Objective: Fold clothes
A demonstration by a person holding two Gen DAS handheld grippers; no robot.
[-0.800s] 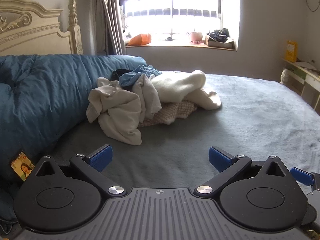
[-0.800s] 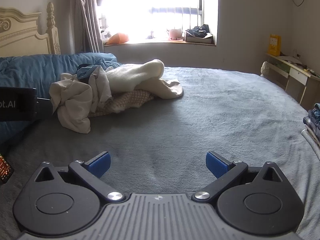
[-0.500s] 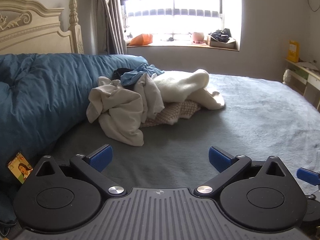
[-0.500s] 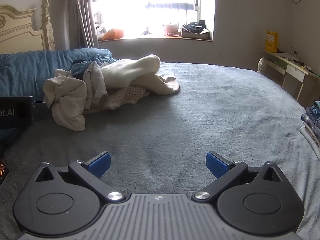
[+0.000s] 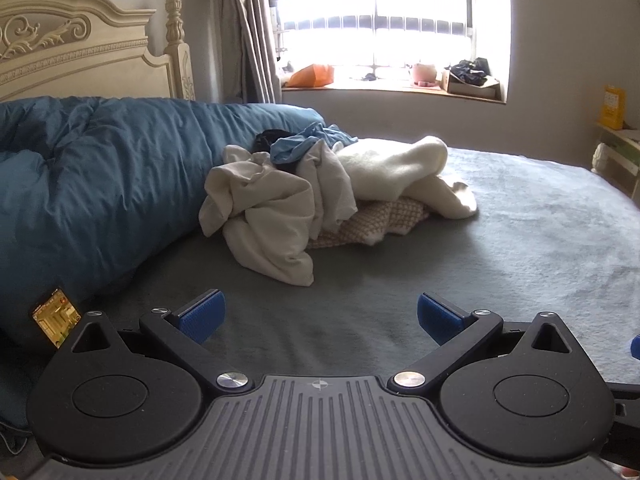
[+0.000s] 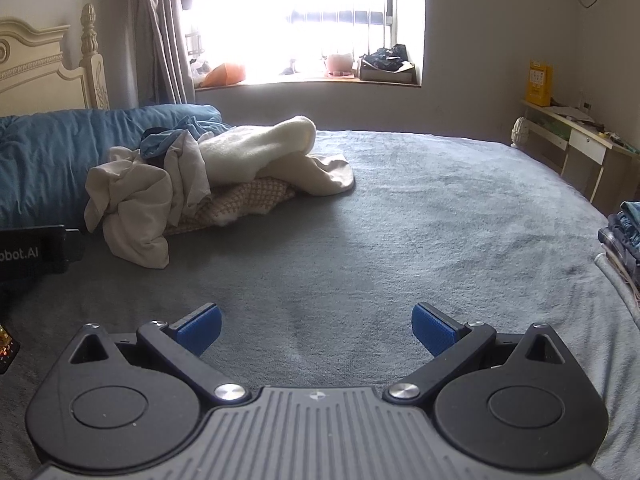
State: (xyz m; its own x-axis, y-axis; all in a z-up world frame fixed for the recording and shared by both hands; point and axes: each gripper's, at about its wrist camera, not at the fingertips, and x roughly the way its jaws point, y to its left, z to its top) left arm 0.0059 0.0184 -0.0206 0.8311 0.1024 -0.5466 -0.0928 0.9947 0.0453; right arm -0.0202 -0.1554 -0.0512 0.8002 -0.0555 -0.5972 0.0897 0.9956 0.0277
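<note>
- Left gripper (image 5: 320, 318): jaws spread wide, nothing btwn the blue pads, hovering over bare grey bed cover (image 5: 520, 248) near the bed's front edge.
- Right gripper (image 6: 316, 322): also wide open and empty, over bare cover; a black block at the left edge of its view, w/ partly cut-off lettering, looks like part of the other rig.
- Pile of clothes (image 5: 320, 200): unfolded heap toward the head of the bed, touching the blue duvet (image 5: 100, 184) on its left. A cream garment is in front, a thick white fleece piece on top right, a knit checked piece is mostly buried underneath, and a light-blue item plus something dark at the back are barely visible.
- Folded stack (image 6: 624, 232): at the bed's right edge, cut off by the frame; can't tell how many items.
- Phone (image 5: 54, 316): lit screen at the duvet's lower left, half hidden behind the gripper body; content unreadable.
- Window (image 6: 304, 20): blown out by glare, sill items hard to identify.
</note>
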